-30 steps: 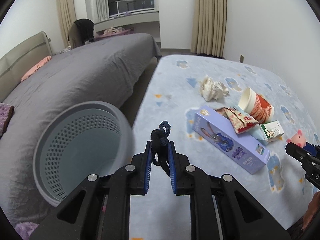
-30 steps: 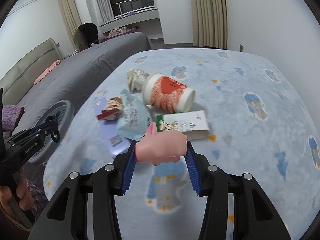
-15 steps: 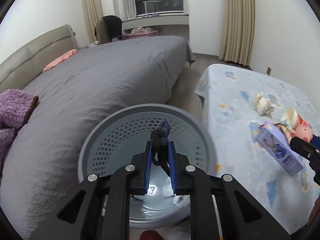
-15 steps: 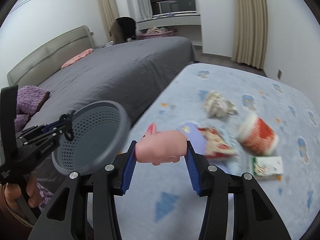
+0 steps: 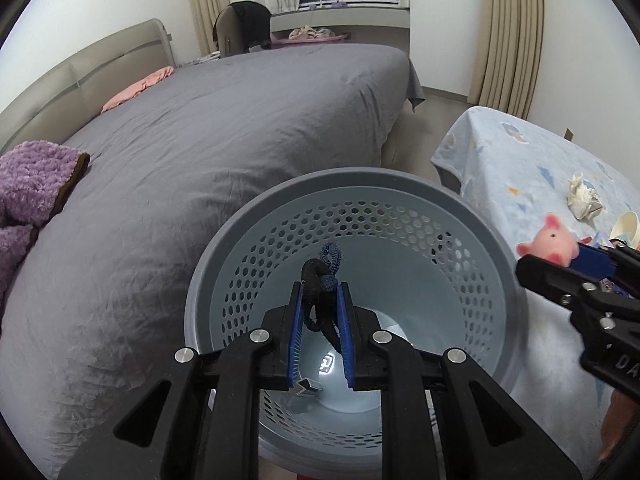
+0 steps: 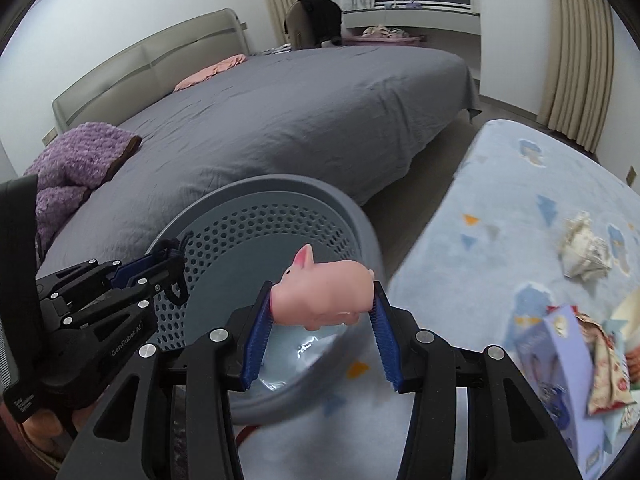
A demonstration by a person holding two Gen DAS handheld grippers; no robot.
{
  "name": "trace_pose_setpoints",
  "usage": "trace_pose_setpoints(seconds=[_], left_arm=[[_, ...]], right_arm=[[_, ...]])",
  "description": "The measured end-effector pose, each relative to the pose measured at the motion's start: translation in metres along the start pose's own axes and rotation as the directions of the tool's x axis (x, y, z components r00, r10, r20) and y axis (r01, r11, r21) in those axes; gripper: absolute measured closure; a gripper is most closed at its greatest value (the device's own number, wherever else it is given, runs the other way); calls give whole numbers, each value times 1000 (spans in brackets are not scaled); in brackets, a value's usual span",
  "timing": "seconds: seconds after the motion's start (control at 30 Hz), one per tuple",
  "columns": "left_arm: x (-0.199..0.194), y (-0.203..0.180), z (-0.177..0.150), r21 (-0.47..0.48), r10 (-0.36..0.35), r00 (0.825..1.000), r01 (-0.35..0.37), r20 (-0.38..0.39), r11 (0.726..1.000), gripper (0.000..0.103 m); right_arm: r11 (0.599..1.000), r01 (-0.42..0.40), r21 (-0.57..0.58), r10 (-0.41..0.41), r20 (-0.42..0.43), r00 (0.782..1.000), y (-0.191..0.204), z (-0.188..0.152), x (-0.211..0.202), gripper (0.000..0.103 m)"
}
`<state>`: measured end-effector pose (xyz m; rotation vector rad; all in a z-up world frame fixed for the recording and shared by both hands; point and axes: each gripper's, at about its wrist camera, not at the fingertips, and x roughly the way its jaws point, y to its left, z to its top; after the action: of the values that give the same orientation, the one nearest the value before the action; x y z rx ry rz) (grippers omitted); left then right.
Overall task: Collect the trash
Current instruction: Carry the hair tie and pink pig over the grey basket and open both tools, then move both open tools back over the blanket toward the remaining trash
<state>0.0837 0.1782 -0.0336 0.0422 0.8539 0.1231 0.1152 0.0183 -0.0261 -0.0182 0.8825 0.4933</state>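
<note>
Over the gray basket, beside the gray bed, your left gripper is nearly closed, pinching a dark knotted cord above the basket's opening. To its right, your right gripper is partly closed, clamping a pink toy pig near the basket's right rim. Farther right, crumpled paper, a purple box and a snack wrapper lie on the blue cloth.

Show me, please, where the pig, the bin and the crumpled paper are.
pig (image 6: 324, 294), right wrist view, on its body.
bin (image 5: 352, 178), left wrist view, on its far rim.
crumpled paper (image 6: 582, 250), right wrist view, on its middle.
</note>
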Motion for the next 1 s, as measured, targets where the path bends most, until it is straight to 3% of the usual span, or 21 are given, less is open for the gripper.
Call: trace_pose_setpoints(seconds=[0.23,0.3,0.33,0.37,0.4,0.53,0.77,1.0], left_arm=[[10,14,-1,-41,6,999,-8,-35,999,82],[10,17,-2,-47,13,999,-15,-37,999,70],[10,19,-2,-50,17,999,-19,-35,999,60],[9,20,-2,-53,24,999,-26,-31,998,49],[8,22,-2,-55,31,999,-32,-25,998,46],[6,24,-3,-59,46,999,-47,-25,997,44],[1,29,-3,-82,57,998,-58,-7,995,23],[-1,29,-2,-92,60,998,-59,3,994,13]], right_arm=[[1000,-19,-22,18,-22,1000,9,8,21,57],[999,-19,-26,19,-19,1000,10,10,22,52],[999,-20,-27,19,-17,1000,11,10,22,43],[999,-20,-31,19,-8,1000,13,11,21,40],[999,-15,-34,15,-4,1000,14,11,20,40],[999,-6,-33,6,-4,1000,14,10,19,40],[1000,7,-27,-7,-9,1000,16,8,19,40],[999,24,-25,-24,-10,1000,15,6,17,40]])
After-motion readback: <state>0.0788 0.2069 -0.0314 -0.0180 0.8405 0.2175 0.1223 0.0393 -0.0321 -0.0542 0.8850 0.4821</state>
